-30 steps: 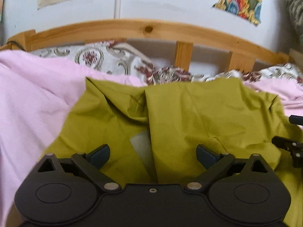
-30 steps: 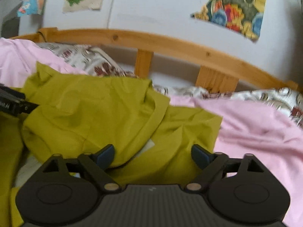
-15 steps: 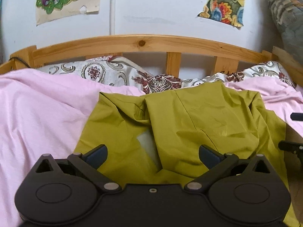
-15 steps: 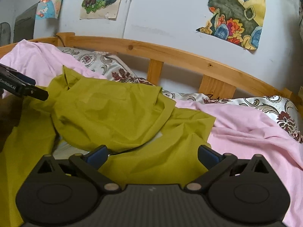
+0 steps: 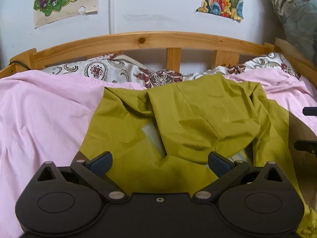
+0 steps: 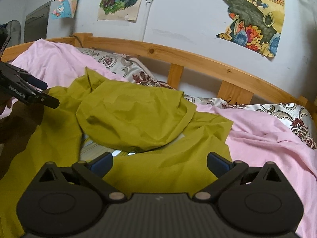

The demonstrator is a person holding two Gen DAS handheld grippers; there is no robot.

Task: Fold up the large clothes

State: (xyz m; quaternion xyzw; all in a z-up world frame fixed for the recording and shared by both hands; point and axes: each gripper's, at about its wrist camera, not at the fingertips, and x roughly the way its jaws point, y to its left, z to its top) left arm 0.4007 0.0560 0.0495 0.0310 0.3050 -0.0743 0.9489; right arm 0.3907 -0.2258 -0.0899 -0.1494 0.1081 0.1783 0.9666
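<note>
Jaws of the left gripper (image 5: 159,161) and right gripper (image 6: 159,161) stand wide and empty, the right having just been opening, above the olive-green garment (image 5: 198,119) lying rumpled mid-frame on the pink sheet (image 5: 39,109), apparently released between folds.

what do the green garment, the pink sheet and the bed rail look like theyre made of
Green garment: thin woven cloth, probably cotton or a blend, matte; it holds sharp creases and a stitched seam.
Pink sheet: soft light fabric, matte, lying in gentle wrinkles; fibre unclear.
Bed rail: solid pale wood, likely pine, with visible knots, grain and a slight varnish sheen.
</note>
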